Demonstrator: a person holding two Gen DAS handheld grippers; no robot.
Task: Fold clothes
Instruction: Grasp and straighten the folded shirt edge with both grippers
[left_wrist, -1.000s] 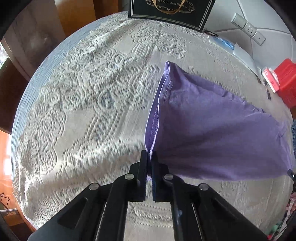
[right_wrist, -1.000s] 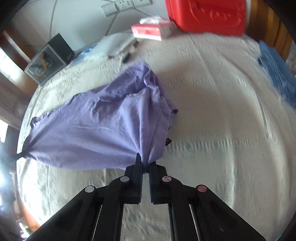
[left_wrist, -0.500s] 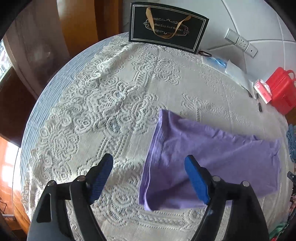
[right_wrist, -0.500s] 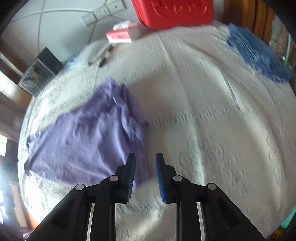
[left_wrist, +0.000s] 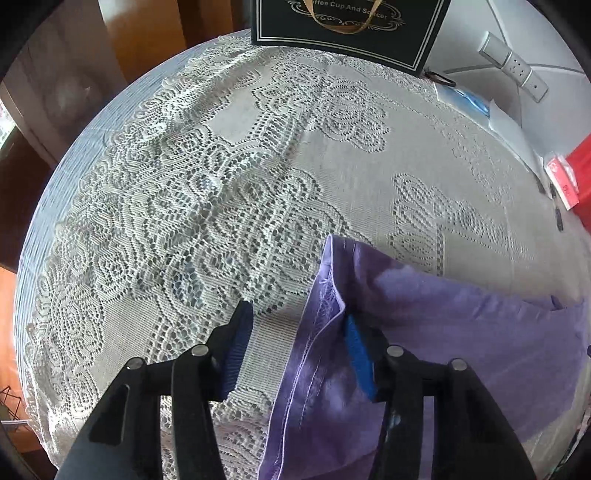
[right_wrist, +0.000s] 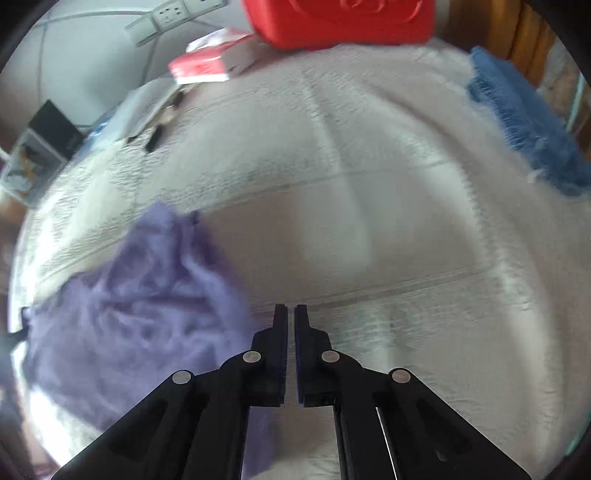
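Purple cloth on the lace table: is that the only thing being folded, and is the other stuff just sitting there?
For the job:
- purple cloth
- left gripper, closing at its hem
- right gripper, shut, empty

Just lying about:
- red box
- blue cloth
- black gift bag
- power strip

— What sort of place am I working in here?

— I'm looking at a home. A white lace tablecloth (left_wrist: 229, 206) is covering the round table, and dark wooden furniture (left_wrist: 147, 33) is standing behind it at the upper left of the frame.

— Anything else showing it?

— A black gift bag (left_wrist: 347, 33) is leaning at the top, a wall socket strip (left_wrist: 513, 66) is sitting upper right, and laundry is lying about: a purple garment (left_wrist: 443, 332), a blue cloth (right_wrist: 524, 125).
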